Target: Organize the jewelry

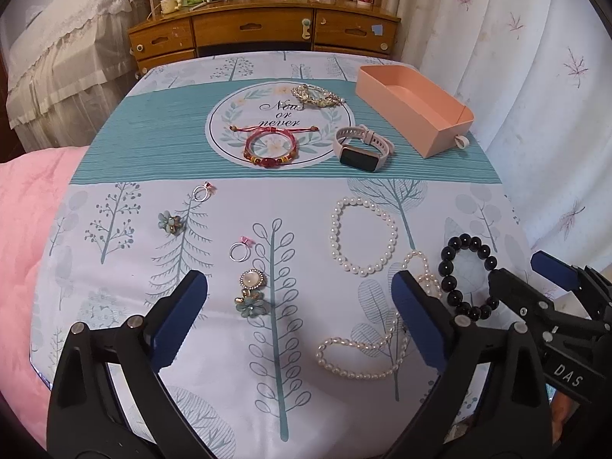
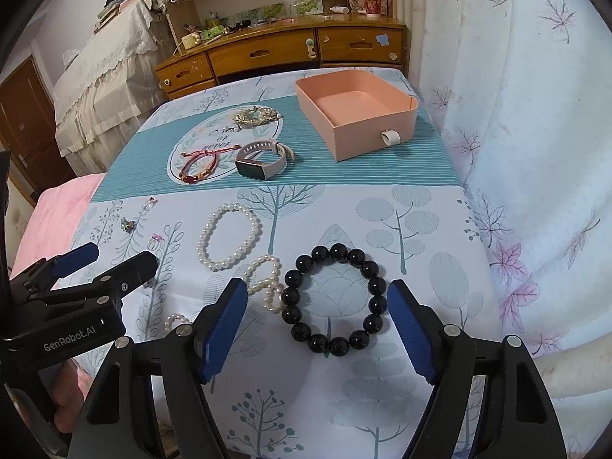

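Observation:
Jewelry lies on a tree-print cloth. A black bead bracelet (image 2: 333, 299) lies flat between the fingers of my open right gripper (image 2: 315, 319); it also shows in the left wrist view (image 1: 468, 281). My open left gripper (image 1: 300, 315) hovers over a flower earring (image 1: 250, 292), with a long pearl necklace (image 1: 376, 338) beside its right finger. A pearl bracelet (image 1: 362, 235), two rings (image 1: 240, 250), a red bracelet (image 1: 271, 147), a smartwatch (image 1: 363, 147) and a gold piece (image 1: 315, 95) lie farther off. The empty pink box (image 2: 355, 111) stands at the far right.
A wooden dresser (image 1: 264, 32) with clutter stands beyond the table. A white curtain (image 2: 516, 114) hangs along the right. Pink bedding (image 1: 23, 229) lies at the left edge. A small blue flower earring (image 1: 170, 222) sits near the left.

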### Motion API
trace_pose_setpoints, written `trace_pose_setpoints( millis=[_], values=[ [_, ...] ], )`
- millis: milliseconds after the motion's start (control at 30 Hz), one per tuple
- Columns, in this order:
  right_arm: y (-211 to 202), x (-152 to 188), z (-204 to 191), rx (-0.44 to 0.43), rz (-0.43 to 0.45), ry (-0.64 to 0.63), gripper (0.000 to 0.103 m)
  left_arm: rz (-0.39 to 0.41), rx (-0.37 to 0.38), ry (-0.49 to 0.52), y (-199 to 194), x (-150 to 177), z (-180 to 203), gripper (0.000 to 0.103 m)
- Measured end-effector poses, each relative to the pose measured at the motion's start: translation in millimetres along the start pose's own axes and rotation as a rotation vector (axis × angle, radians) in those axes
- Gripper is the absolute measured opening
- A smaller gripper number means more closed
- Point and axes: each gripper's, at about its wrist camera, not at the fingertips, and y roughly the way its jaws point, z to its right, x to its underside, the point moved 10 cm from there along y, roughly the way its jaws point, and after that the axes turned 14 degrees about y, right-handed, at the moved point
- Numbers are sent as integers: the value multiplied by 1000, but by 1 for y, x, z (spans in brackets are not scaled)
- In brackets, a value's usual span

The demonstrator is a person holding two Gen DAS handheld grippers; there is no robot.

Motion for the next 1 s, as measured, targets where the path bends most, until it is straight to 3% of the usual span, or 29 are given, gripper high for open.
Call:
trace_pose_setpoints(
  millis=[400,733,1000],
  values=[
    [20,-6,3,13,-57,-26,70,15,20,0,3,-11,-4,95],
    [33,-16,19,111,-101,-117,66,-12,70,-37,13,-16,-18,95],
    [51,-16,33,148,-176,-144,66,36,48,38,10,-26,-31,95]
  ],
)
